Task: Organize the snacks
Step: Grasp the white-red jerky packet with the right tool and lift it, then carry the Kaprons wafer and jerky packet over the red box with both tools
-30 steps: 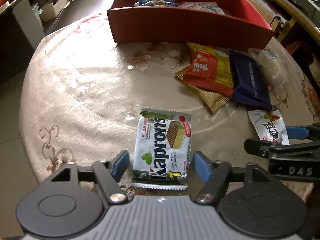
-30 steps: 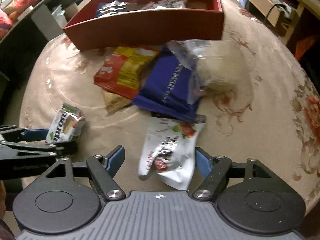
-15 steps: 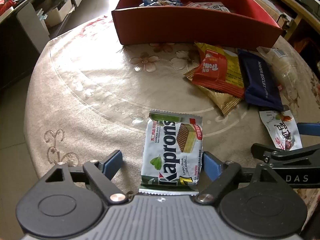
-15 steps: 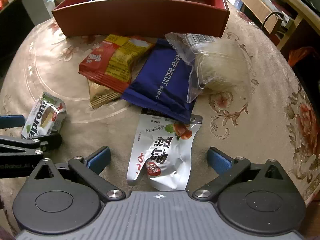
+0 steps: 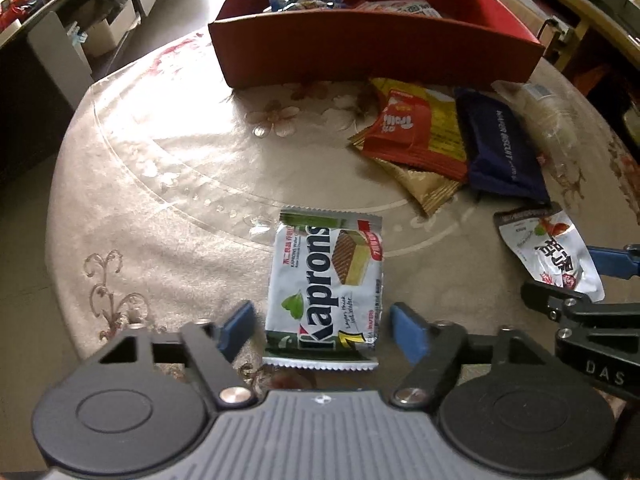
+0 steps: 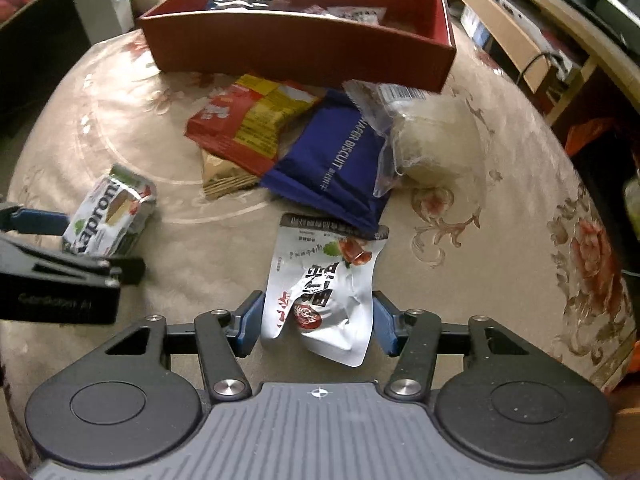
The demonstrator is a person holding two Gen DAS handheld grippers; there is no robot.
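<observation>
A white and green Kaprons wafer packet (image 5: 326, 284) lies flat on the beige floral tablecloth (image 5: 168, 184). My left gripper (image 5: 324, 328) straddles its near end. Its jaws are closing, and a thin gap shows between each blue pad and the packet. A crumpled white pouch (image 6: 320, 292) with red fruit print lies between the blue pads of my right gripper (image 6: 316, 326). Those jaws are closing too, and both pads touch the pouch's edges. The red open box (image 6: 304, 48) stands at the back with several packets inside.
Between the box and the grippers lie a red and yellow snack pack (image 6: 248, 120), a gold packet (image 6: 220, 172), a navy wafer biscuit pack (image 6: 336, 156) and a clear bag with a pale bun (image 6: 432, 140). The round table's edge curves close on both sides.
Both pairs of jaws stood wider half a second ago and have come in. The right pads now touch the white pouch, which has buckled a little. The left pads stand close beside the Kaprons packet.
</observation>
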